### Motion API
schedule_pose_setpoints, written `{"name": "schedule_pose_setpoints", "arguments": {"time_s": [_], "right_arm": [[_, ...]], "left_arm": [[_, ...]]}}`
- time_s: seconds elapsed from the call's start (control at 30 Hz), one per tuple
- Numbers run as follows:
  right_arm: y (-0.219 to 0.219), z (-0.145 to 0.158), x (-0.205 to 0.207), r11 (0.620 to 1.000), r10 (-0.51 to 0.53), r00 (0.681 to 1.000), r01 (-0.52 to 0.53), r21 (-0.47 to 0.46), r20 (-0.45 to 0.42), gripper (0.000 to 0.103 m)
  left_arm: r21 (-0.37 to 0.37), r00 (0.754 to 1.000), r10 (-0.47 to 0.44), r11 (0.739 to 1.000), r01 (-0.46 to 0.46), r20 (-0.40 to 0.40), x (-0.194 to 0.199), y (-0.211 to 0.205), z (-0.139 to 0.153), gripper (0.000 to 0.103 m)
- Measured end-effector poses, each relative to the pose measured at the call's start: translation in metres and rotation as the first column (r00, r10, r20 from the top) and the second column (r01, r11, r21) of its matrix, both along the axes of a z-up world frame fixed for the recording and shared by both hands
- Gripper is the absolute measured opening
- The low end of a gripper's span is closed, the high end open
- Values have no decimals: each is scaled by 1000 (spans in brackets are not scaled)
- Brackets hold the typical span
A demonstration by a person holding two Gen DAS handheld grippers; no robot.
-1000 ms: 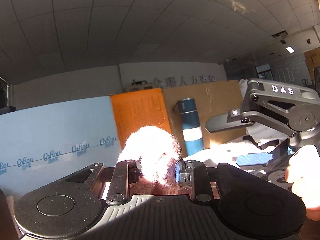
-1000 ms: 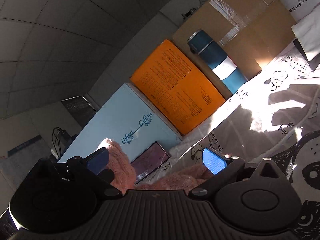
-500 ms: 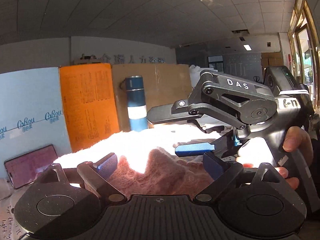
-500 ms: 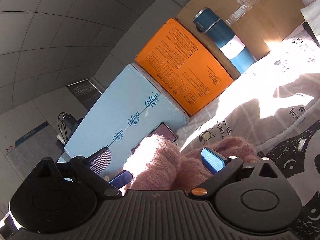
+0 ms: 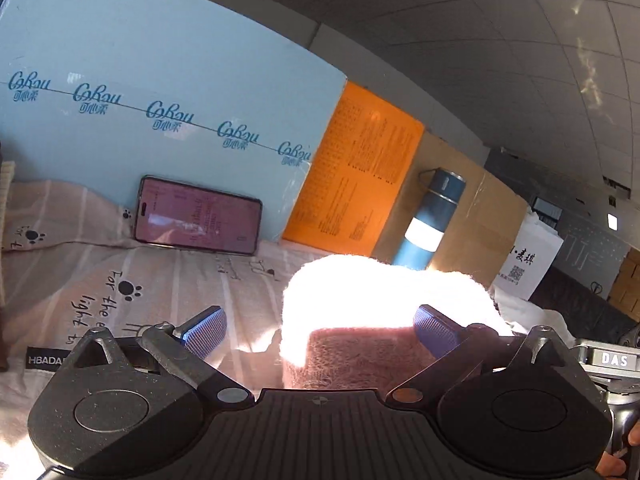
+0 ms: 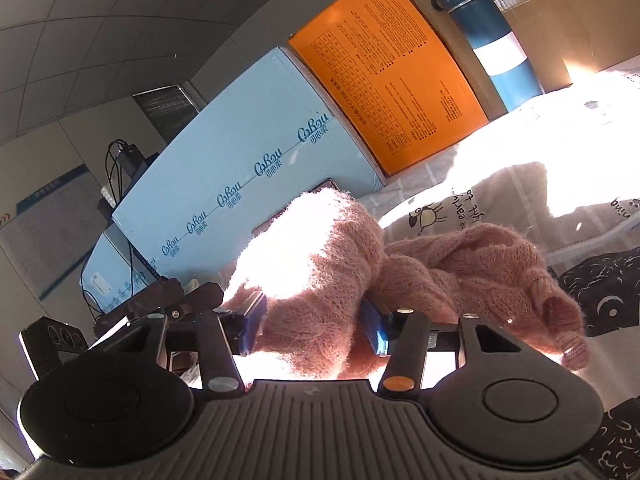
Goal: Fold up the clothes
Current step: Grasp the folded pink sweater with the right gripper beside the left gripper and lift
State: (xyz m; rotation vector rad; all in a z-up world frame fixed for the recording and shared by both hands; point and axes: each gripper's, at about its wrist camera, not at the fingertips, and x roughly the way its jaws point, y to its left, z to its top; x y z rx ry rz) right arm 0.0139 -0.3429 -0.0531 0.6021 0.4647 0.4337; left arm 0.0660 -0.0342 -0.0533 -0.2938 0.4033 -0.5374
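Note:
A fuzzy pink knitted garment (image 6: 460,264) lies bunched on a printed bedsheet (image 6: 500,200). My right gripper (image 6: 314,322) is shut on a thick fold of it (image 6: 320,272), with both blue pads pressed into the wool. In the left wrist view the same garment (image 5: 380,312) is a sunlit heap. My left gripper (image 5: 320,326) is open; its jaws stand wide apart and the heap sits between them, nearer the right pad (image 5: 434,330). The left pad (image 5: 204,330) is over bare sheet.
A light blue box (image 5: 160,92), an orange box (image 5: 360,172), a cardboard box (image 5: 480,216) and a blue flask (image 5: 432,216) stand along the back. A phone (image 5: 196,216) leans on the blue box. The right gripper's body (image 5: 612,364) is at the left view's right edge.
My left gripper let go of the garment, opened wide and swung left and down. My right gripper closed on a fold of the pink garment.

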Motion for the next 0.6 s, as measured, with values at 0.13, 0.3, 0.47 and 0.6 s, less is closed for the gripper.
{"name": "schedule_pose_setpoints", "arguments": {"time_s": [0.13, 0.3, 0.47, 0.6], "right_arm": [[-8, 1, -6, 999, -31, 999, 30, 31, 38, 18], [-29, 10, -21, 989, -142, 986, 137, 64, 92, 18], [-48, 6, -33, 968, -240, 968, 234, 86, 67, 18], [-47, -1, -32, 958, -287, 958, 286, 9, 21, 18]], "left_arm": [[18, 999, -34, 999, 33, 31, -10, -3, -1, 101], [8, 999, -21, 1000, 21, 48, -10, -6, 6, 101], [0, 999, -24, 1000, 24, 49, 2, -17, 8, 102], [46, 1000, -24, 999, 23, 4, 17, -36, 4, 102]]}}
